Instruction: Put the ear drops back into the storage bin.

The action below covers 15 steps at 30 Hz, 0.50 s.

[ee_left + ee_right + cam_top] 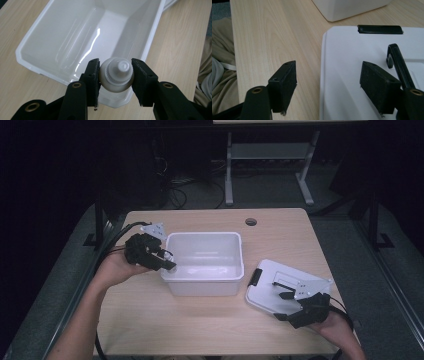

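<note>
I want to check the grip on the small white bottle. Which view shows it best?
The left gripper view: the white bottle sits cap-up between the left gripper pads, above the white tub corner. In the high view the bottle is a small pale speck at that gripper, too small to judge.

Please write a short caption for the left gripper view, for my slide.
Left gripper holding a white capped bottle over the near rim of an empty white bin.
</note>
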Each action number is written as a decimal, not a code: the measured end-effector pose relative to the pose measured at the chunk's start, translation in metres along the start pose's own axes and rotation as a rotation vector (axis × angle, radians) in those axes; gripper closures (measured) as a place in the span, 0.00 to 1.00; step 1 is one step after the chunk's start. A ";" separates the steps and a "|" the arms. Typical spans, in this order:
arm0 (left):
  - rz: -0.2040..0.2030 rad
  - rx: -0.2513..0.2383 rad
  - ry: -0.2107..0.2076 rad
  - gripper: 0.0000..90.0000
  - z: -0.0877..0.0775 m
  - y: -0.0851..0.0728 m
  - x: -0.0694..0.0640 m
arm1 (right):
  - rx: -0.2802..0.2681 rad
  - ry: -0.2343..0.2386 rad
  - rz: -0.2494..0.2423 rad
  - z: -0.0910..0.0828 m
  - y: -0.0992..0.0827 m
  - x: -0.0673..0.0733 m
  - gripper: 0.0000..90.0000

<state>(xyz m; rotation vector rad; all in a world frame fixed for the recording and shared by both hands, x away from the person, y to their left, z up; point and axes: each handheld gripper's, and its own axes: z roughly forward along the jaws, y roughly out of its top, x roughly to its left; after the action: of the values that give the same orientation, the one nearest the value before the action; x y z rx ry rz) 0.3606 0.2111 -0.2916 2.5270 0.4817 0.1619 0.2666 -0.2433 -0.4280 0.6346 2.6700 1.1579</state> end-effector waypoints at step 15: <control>-0.016 0.016 0.002 0.66 0.015 -0.005 0.003 | 0.006 0.001 0.002 0.001 -0.001 0.000 0.32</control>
<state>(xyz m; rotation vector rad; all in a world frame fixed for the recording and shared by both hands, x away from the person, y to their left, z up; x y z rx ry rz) 0.3651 0.2089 -0.3072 2.5378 0.5061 0.1557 0.2659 -0.2436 -0.4295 0.6380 2.6747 1.1514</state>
